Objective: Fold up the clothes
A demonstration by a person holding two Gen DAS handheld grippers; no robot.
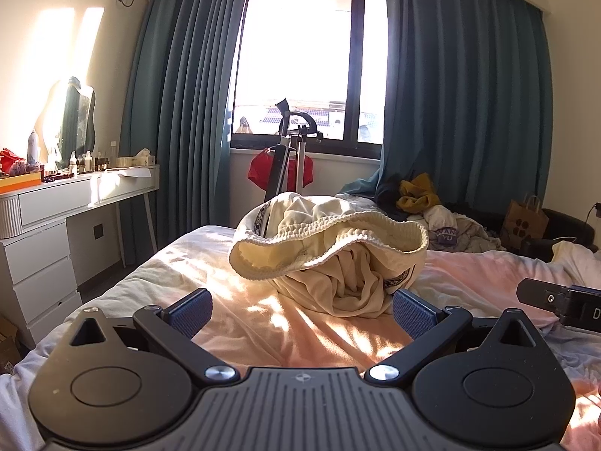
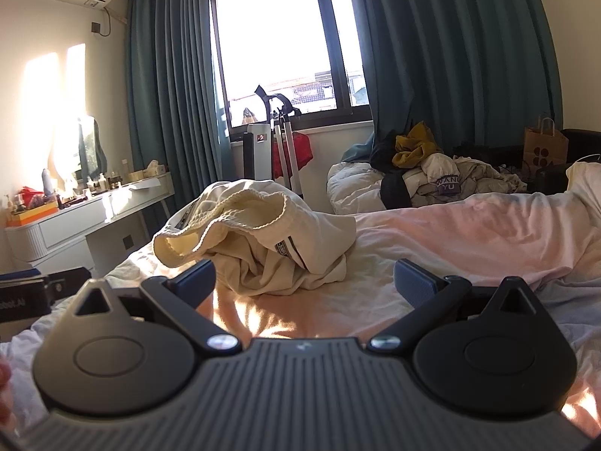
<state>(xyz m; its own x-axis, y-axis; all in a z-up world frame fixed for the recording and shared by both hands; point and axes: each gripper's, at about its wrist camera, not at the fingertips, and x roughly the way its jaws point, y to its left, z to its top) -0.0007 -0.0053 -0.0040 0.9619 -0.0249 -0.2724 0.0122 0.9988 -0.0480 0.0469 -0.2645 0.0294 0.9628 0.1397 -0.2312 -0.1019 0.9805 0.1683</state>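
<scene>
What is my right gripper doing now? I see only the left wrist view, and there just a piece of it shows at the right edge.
Observer: The right gripper is open, with nothing between its fingers.
Operator: Where is the cream garment, seen from it?
Observer: The cream garment lies crumpled on the bed, ahead and nearer the left finger.
Operator: What is behind the garment?
Observer: A white bundled duvet lies behind it, next to the clothes pile.

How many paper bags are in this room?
1: a brown paper bag stands at the far right by the curtain, behind the clothes pile. Others may be hidden.
</scene>
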